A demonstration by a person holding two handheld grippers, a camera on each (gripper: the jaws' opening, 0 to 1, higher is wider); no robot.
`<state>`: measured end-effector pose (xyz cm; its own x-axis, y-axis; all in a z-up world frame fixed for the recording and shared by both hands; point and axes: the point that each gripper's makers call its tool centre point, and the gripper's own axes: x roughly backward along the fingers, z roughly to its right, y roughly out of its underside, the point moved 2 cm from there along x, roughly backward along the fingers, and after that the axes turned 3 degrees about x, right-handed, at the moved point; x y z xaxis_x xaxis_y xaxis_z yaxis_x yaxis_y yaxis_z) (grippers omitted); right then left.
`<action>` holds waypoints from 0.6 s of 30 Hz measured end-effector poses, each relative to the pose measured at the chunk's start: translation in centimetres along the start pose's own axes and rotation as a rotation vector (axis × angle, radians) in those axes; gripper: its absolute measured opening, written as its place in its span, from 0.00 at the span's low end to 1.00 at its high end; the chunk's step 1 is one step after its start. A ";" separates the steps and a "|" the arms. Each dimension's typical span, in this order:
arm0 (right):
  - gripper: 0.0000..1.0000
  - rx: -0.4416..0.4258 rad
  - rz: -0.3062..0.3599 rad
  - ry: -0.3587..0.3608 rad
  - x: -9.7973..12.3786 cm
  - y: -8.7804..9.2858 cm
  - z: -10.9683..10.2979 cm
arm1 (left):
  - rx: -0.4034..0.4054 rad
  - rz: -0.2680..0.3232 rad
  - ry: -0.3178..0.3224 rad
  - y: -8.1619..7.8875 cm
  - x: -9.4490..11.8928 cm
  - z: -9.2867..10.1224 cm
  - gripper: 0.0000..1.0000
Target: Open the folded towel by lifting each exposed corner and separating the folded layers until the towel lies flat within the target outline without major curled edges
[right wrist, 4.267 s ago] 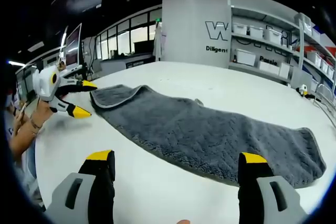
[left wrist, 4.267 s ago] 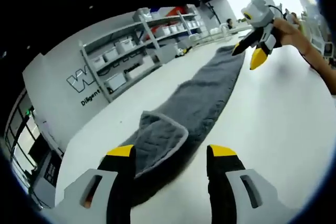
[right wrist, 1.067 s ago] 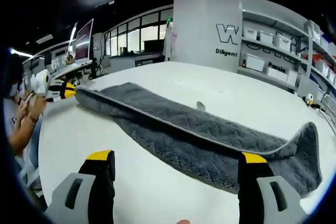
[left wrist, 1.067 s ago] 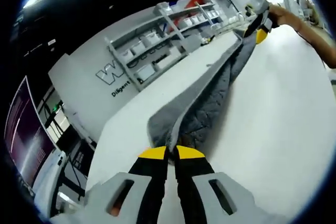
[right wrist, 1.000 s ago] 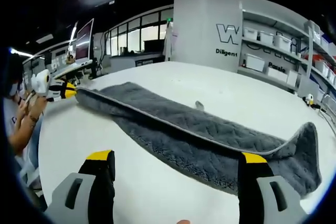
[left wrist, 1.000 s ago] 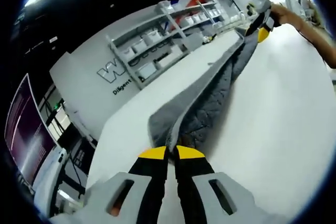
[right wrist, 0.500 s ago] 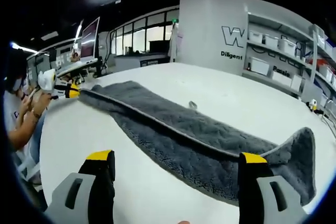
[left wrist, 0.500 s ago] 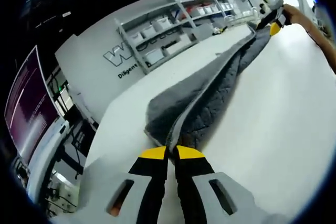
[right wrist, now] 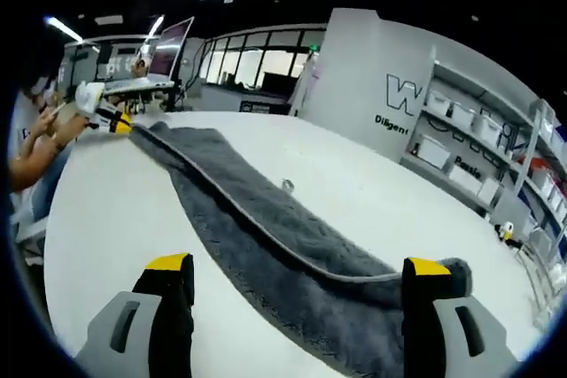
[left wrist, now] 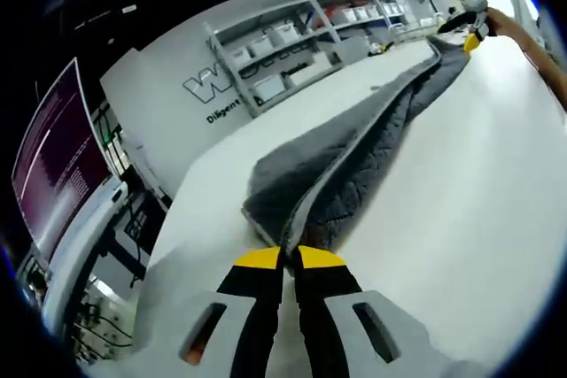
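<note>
Left claw (left wrist: 289,257) is pinched tight on the towel's (left wrist: 354,174) near corner, the grey cloth running off toward two o'clock across the white surface (left wrist: 461,201). Over in the right gripper view, the right claw (right wrist: 297,265) stands wide apart, gripping nothing, the towel (right wrist: 266,227) stretching between its jaws up toward ten o'clock, where the left claw (right wrist: 113,123) holds its far end.

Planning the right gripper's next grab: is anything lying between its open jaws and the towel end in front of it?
Nothing visible does. The towel runs along the table right up between the right gripper's open jaws. One small object sits beyond the towel, off that path.
</note>
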<state>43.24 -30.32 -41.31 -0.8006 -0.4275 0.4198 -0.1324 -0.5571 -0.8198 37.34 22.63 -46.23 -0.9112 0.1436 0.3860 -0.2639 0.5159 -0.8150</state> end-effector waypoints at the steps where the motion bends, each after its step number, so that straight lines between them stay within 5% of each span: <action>1: 0.98 0.020 -0.002 0.013 0.2 0.0 0.6 | 0.002 -0.002 0.000 0.1 0.0 -0.1 0.05; 11: 0.92 0.131 -0.042 0.081 1.6 0.1 6.1 | 0.013 -0.012 -0.006 0.8 0.0 -0.4 0.05; 18: 0.81 0.155 -0.131 0.084 1.0 1.3 9.3 | 0.011 -0.020 -0.012 1.0 0.0 -0.5 0.05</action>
<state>47.68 -38.07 -38.39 -0.8289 -0.2872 0.4800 -0.1525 -0.7096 -0.6879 37.25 23.59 -46.78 -0.9095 0.1232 0.3970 -0.2855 0.5091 -0.8120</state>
